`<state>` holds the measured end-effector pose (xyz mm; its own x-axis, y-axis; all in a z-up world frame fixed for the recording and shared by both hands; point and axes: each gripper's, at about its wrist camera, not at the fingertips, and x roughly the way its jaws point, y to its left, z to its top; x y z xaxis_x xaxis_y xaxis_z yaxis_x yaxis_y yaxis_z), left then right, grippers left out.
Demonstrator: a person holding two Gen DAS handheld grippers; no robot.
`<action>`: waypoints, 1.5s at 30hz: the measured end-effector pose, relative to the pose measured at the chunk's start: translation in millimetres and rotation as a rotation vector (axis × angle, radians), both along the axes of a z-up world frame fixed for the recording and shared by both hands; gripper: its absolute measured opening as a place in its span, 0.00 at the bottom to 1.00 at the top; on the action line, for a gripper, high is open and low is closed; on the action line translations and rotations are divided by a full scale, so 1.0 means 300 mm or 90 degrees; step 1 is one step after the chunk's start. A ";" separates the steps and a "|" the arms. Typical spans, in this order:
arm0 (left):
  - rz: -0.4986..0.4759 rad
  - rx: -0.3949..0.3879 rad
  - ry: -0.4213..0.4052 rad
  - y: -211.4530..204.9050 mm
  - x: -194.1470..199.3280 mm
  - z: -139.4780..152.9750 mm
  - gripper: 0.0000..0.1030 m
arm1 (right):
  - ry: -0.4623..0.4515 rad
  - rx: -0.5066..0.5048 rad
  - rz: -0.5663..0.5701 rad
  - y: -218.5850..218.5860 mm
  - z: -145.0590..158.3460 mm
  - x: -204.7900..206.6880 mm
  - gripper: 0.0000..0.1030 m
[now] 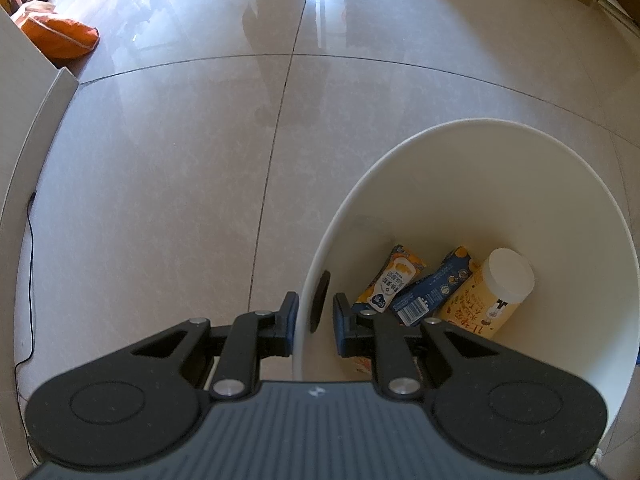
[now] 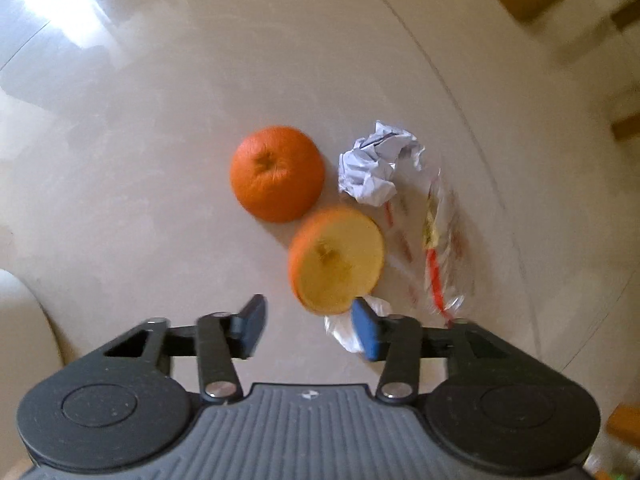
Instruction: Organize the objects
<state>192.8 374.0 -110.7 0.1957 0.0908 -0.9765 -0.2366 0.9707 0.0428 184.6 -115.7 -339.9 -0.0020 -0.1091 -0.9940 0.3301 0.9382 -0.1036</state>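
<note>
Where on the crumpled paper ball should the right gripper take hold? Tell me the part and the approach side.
Grip the crumpled paper ball across its bulky middle, coming straight down from above. It lies loose on the floor, with the whole orange close on one side and a clear wrapper on the other, so a side approach would likely bump them. The right gripper has open jaws, probably wide enough.

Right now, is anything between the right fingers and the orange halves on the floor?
Nothing visible. The right gripper is open above bare floor, and the cut half lies just ahead of its fingers, beside the right one. The other half sits beyond it. Crumpled paper and a clear wrapper lie off to the side.
</note>
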 end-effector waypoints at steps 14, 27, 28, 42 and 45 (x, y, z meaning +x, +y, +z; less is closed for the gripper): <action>-0.002 0.000 0.001 0.002 0.001 0.001 0.16 | -0.013 0.072 -0.063 -0.140 -0.126 0.031 0.84; -0.008 0.009 0.003 -0.008 0.003 -0.002 0.16 | -0.001 0.075 -0.111 -0.103 -0.271 0.081 0.88; -0.009 0.010 0.003 -0.010 0.003 -0.003 0.16 | 0.000 0.068 -0.110 -0.094 -0.275 0.084 0.88; -0.006 0.007 0.004 -0.006 0.002 -0.003 0.16 | 0.040 0.018 -0.104 -0.024 -0.219 0.093 0.68; -0.008 0.010 0.003 -0.009 0.001 -0.005 0.16 | 0.049 0.015 -0.064 0.008 -0.157 0.083 0.67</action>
<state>193.1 371.5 -112.1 0.1916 0.1034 -0.9760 -0.2241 0.9728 0.0591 209.3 -113.4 -386.9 -0.0879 -0.0814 -0.9928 0.4149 0.9031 -0.1108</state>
